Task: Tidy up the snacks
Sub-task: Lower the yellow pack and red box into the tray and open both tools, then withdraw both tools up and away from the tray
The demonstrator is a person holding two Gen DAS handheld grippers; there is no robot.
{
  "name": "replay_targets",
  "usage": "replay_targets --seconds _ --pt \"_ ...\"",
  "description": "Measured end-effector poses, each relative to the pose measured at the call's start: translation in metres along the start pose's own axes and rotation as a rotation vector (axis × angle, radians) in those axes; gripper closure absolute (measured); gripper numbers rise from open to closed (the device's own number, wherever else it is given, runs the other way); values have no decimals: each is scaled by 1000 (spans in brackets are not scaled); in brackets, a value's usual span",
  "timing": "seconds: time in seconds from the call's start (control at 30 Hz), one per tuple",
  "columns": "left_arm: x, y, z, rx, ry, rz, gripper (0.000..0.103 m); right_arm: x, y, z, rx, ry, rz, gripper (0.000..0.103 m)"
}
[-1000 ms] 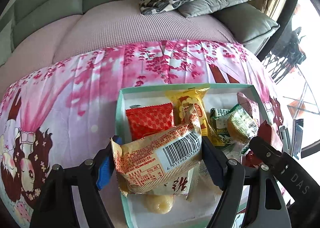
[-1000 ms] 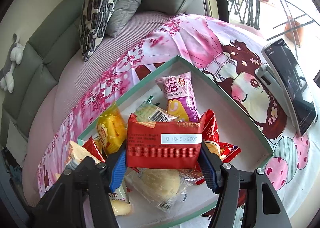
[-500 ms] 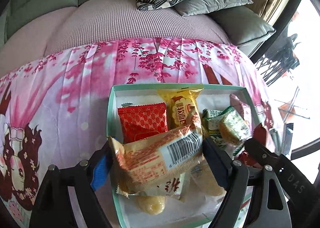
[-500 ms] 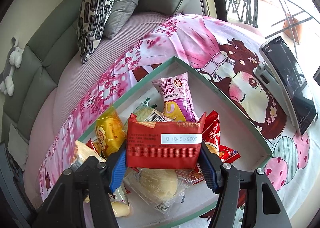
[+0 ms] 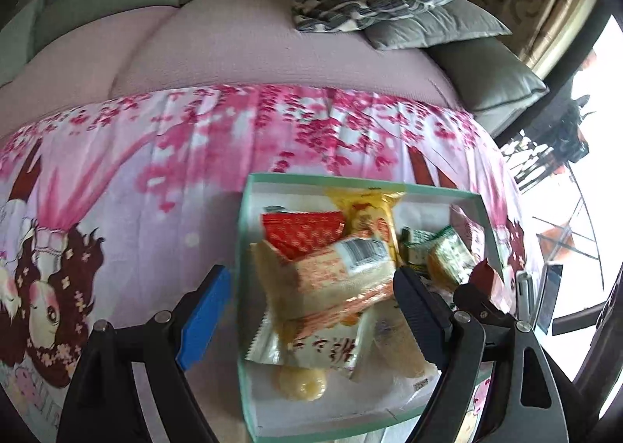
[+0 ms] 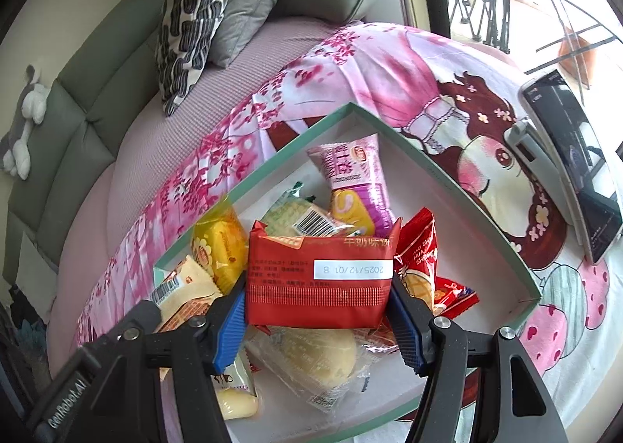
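Red foil snack pack (image 6: 319, 279): pinched in right hand-held gripper (image 6: 318, 312), held just above mint-rimmed box (image 6: 459, 205). Orange-cream pack (image 5: 331, 275): lying on pile in box betw. parted fingers of left hand-held gripper (image 5: 311, 303), apparently let go. Advice: lower red pack flat into bare corner, release low; watch foil slip.

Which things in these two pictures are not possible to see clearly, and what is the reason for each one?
- Left wrist view: print on the orange-and-white packet is motion-blurred; whether it touches the left gripper finger is unclear.
- Right wrist view: the red packet in the right gripper hides snacks behind it.
- Right wrist view: the pale bun label is too small.
- Both views: the near wall of the box is cut off by the gripper frames.
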State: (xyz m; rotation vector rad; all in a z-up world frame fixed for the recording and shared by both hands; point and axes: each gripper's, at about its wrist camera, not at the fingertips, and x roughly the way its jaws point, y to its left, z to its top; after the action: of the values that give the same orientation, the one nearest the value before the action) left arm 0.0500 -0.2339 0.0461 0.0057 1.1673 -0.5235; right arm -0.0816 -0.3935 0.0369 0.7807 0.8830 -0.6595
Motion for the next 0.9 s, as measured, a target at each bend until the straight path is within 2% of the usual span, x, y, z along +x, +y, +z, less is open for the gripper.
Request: replay_targets --seconds 0.2,0.37,0.7,0.8,0.9 --pt "-5 18 4 -55 -23 72 17 6 9 -3 -33 23 3 34" --pt "4 31 4 -113 2 102 17 10 19 -6 -77 33 4 26" --pt "3 35 4 -123 -9 136 16 12 27 -8 -125 33 -16 22" --pt "0 35 5 -125 -19 149 16 12 30 -8 -139 27 -15 11" --pt "-2 37 4 -132 -23 155 16 11 31 -8 -142 19 -18 10"
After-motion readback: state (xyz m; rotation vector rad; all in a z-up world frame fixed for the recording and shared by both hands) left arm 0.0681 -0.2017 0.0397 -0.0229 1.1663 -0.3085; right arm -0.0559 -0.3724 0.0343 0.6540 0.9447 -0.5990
